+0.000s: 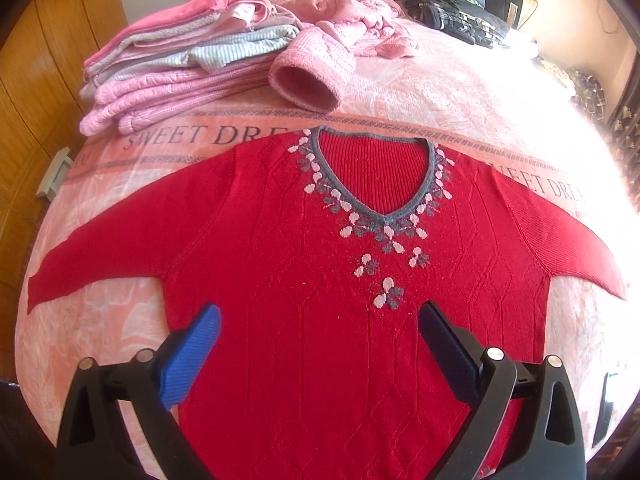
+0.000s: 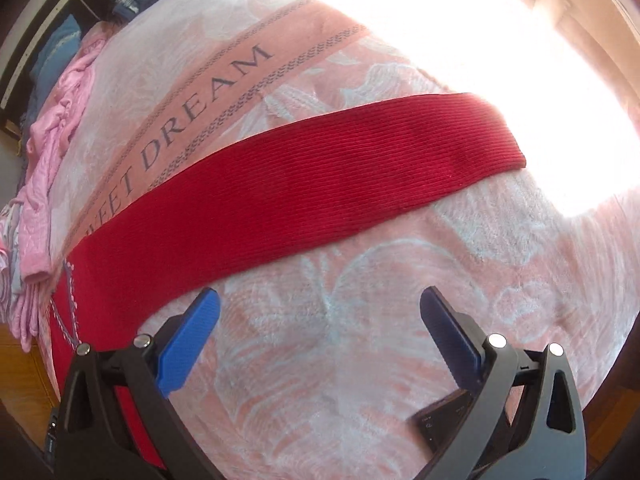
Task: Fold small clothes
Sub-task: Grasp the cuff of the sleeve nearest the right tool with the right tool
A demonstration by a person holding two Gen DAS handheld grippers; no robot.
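Observation:
A red knit sweater [image 1: 320, 280] with a grey V-neck and pink-grey flower pattern lies flat, front up, on the pink bedspread [image 1: 420, 92], both sleeves spread out. My left gripper [image 1: 320, 316] hovers open above the sweater's lower chest, nothing between its blue fingers. In the right wrist view the sweater's right sleeve [image 2: 300, 184] stretches diagonally across the bedspread [image 2: 360, 340]. My right gripper [image 2: 320, 304] is open just below that sleeve, over bare blanket, holding nothing.
A stack of folded pink and striped clothes [image 1: 180, 68] sits at the far left of the bed. A loose pink garment [image 1: 340, 40] lies behind the sweater's collar. Dark patterned bedding [image 1: 460, 12] and blue pillows are at the head. A wooden wardrobe [image 1: 40, 80] stands left.

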